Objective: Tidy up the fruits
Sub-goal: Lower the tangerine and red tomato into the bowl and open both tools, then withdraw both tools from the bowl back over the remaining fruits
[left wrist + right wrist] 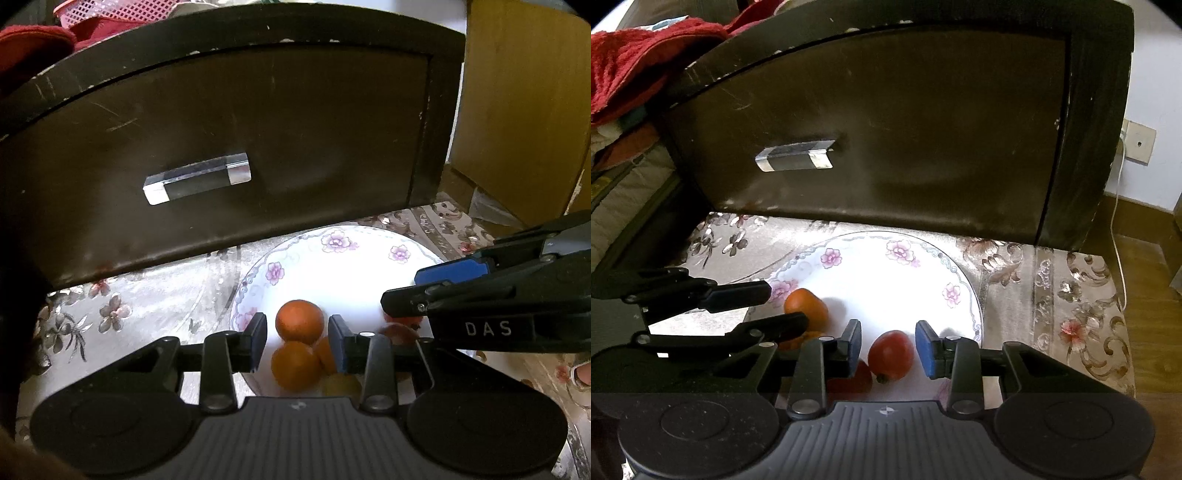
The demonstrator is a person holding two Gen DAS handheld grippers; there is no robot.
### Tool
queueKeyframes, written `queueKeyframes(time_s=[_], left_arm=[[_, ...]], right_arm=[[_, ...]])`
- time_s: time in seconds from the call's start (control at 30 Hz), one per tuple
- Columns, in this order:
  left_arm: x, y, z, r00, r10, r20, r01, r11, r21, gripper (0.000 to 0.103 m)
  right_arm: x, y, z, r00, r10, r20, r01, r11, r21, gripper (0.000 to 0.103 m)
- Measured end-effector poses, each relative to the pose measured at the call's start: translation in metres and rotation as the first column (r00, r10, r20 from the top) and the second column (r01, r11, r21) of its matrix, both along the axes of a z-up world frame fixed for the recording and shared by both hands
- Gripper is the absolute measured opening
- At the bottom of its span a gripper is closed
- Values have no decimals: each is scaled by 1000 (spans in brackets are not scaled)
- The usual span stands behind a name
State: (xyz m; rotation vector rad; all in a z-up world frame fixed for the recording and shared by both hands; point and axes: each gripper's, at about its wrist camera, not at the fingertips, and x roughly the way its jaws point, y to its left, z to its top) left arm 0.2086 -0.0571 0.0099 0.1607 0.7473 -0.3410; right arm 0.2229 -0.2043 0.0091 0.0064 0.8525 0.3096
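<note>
**Both claws released over the fruit plate**

Plate (923,266): round, glossy white ceramic, pink flower prints and a grey scroll border round the rim. Sits on a shiny floral-brocade cloth (1052,280), close under the front of a dark brown drawer (905,129). Drawer face is scuffed and chipped at its edges; handle (197,178) is a clear acrylic bar with metal end caps.

Left gripper (297,339): black linkage, blue pads. Jaws released, a smooth round orange (300,320) between the pads with a gap on each side. Second orange (295,365) touches it on the near side, both by the plate's left rim. A pale yellowish fruit (341,384) lies just beside them, blurred.

Right gripper (888,347): same build, jaws released, gap on both sides of a smooth red oval fruit (890,355) with a small stem nub, lying near the plate's near rim. Another red fruit (849,380) partly hidden under the left finger.

Writing: "DAS" in white letters on the right gripper's finger arm, seen in the left wrist view.

Red fuzzy towel (635,62) on top of the cabinet, left corner.
</note>
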Motion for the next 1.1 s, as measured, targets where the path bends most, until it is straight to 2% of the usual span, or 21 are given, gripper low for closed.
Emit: queueKeyframes(time_s=[0.63, 1.1], left_arm=[[-55, 32, 23, 999, 27, 20, -27, 1000, -15, 43], [-85, 50, 26, 999, 36, 11, -36, 999, -13, 43]], right_arm=[[-55, 31, 23, 997, 27, 69, -25, 999, -34, 34], [-82, 54, 25, 995, 64, 73, -59, 996, -60, 34]])
